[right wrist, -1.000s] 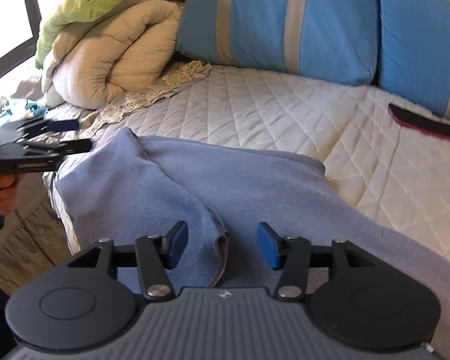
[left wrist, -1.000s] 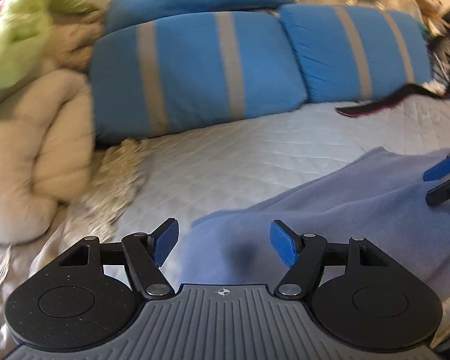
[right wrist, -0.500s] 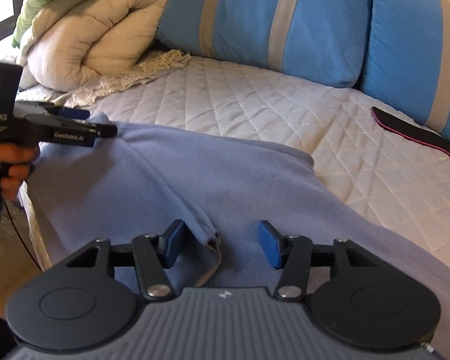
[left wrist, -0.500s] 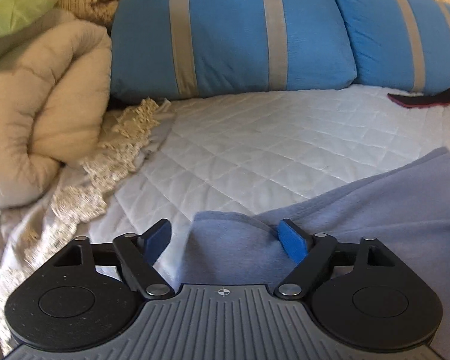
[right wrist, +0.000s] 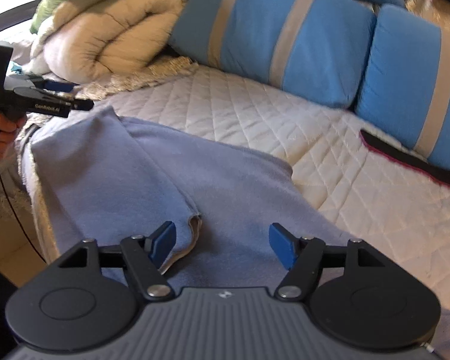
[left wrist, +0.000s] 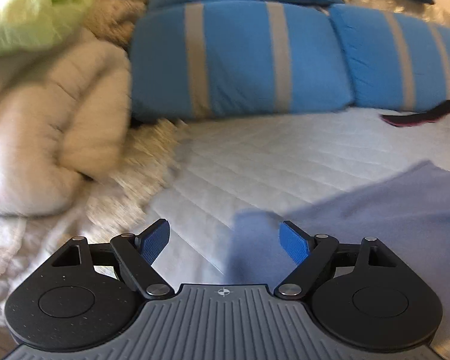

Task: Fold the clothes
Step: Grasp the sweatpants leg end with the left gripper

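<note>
Since half a second ago the left gripper [left wrist: 224, 241] has swung sideways, so its view is smeared with motion and the corner of the lavender garment [right wrist: 153, 180] now sits toward its right pad rather than squarely between the two. That garment, a soft fleece-like piece, lies spread on the near part of the white quilted bedspread [right wrist: 255, 120], reaching to the bed's near edge. Only the right wrist view shows its lie: a long fold runs down its middle to a pale hemmed edge [right wrist: 192, 225], and a peaked corner rises at the far left. The left wrist view catches just one blurred corner [left wrist: 255, 231] and a flat stretch running off to the right.

The left gripper's blue pads stand wide apart with nothing clamped. The right gripper [right wrist: 222, 244] is likewise spread wide above the cloth, the hem lying just beside its left pad, nothing pinched.

Seen from the right wrist camera alone, the left gripper [right wrist: 75, 103] appears from the side above the garment's peaked corner, held by a hand [right wrist: 1, 136] with a thin black cable hanging below.

Beyond the garment, two blue pillows with tan stripes [right wrist: 273, 33] lean at the head of the bed. A rolled beige comforter [right wrist: 105, 36] sits left of them under a light green blanket [left wrist: 36, 9], with a lace-edged cloth [right wrist: 141, 75] at its foot. A dark strap with pink edging [right wrist: 411, 162] lies on the bedspread before the right pillow.
</note>
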Demonstrator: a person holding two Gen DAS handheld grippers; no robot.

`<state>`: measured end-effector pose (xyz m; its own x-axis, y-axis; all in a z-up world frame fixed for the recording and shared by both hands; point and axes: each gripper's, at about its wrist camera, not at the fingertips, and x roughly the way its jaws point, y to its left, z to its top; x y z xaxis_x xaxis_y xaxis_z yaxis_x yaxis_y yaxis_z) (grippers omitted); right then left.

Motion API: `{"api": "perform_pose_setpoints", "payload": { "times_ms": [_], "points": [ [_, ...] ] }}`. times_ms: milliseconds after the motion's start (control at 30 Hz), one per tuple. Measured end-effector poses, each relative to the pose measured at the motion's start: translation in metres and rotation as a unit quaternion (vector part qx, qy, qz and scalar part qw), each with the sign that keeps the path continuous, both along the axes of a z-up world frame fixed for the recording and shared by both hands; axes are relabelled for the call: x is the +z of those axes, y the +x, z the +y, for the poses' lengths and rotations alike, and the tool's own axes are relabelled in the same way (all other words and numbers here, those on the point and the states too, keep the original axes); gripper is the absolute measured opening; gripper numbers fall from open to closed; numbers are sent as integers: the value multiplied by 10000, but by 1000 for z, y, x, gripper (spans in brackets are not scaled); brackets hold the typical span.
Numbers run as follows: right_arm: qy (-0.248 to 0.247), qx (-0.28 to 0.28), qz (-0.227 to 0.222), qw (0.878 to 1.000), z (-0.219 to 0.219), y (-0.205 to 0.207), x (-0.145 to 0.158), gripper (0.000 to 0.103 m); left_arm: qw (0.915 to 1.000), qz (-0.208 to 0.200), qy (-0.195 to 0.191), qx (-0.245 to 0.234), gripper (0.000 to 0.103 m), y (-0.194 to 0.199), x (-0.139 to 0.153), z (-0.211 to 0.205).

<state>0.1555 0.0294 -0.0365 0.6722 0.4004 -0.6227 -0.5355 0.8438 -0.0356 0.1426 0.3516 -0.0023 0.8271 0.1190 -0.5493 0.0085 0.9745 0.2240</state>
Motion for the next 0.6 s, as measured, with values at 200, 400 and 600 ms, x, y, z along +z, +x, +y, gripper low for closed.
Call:
{"api": "perform_pose_setpoints", "payload": {
  "times_ms": [200, 400, 600],
  "points": [
    [166, 127, -118, 9997, -14, -16, 21, 86, 9981, 522, -177, 286, 83, 0, -6, 11],
    [109, 346, -359, 9987, -40, -39, 32, 89, 9743, 908, -1919, 750, 82, -5, -2, 65],
    [25, 505, -426, 9978, -57, -58, 31, 90, 9214, 1195, -3605, 818, 80, -18, -17, 115]
  ]
}}
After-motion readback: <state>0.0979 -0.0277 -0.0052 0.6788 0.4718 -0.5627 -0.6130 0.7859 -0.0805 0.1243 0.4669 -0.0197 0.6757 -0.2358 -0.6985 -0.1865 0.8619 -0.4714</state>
